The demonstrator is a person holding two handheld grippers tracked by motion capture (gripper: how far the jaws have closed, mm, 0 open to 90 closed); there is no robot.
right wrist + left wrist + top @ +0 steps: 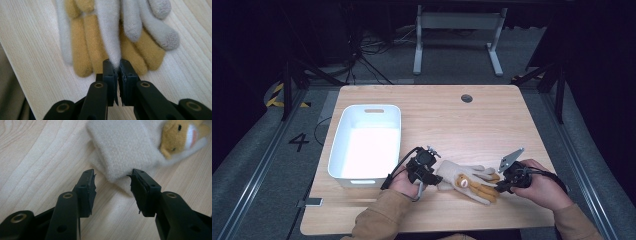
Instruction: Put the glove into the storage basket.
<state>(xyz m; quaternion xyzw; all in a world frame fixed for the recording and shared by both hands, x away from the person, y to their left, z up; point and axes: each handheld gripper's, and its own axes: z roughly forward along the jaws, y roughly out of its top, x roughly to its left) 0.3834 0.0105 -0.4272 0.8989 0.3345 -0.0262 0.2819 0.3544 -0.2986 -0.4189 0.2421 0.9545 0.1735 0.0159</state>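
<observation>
A cream and mustard-yellow knitted glove pair (469,182) with a small bear face lies near the front edge of the pale wooden surface (437,115). The right tongs (116,65) pinch one cream fingertip. The left tongs (112,183) stand half-open at the cuff, not gripping.

High view looks forward and down over the whole table (447,115) from the person's side, while both gripper views sit close above the wood, facing opposite ends of the same gloves (469,182) (125,150) (110,37).
</observation>
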